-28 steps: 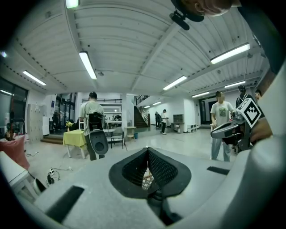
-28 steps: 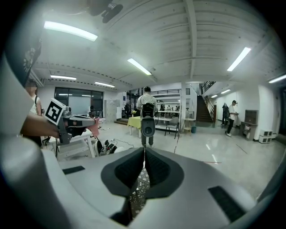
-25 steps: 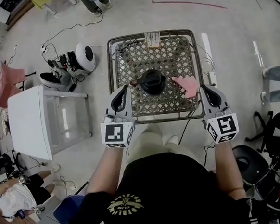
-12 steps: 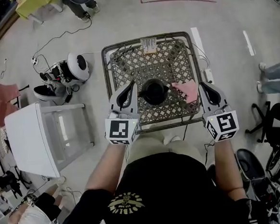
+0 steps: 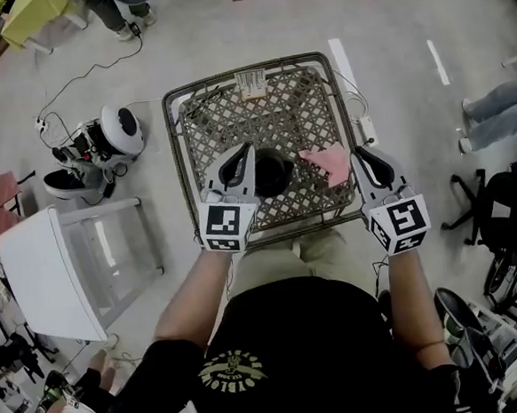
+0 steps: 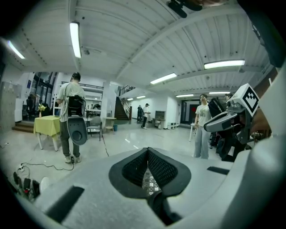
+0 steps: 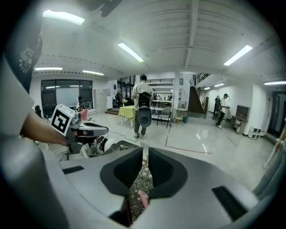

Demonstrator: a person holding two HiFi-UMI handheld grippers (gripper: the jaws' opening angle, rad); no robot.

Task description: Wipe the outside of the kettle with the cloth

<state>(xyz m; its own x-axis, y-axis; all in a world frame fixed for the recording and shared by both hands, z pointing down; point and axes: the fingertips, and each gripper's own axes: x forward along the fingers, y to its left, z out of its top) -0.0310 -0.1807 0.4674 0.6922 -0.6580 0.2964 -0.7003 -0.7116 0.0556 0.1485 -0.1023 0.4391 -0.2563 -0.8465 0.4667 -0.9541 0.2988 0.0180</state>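
Lattice table [image 5: 234,123], kettle [image 5: 272,170], pink cloth [image 5: 331,162]; left tongs [image 5: 243,151] closed, empty; right tongs [image 5: 359,153] closed, empty

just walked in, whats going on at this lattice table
A person stands over a woven lattice table, a hand-held gripper in each hand. A black kettle sits on it, a pink cloth lying to its right. The left hand-held gripper is beside the kettle, the right hand-held gripper beside the cloth; both are shut and empty. Wiping has not started.
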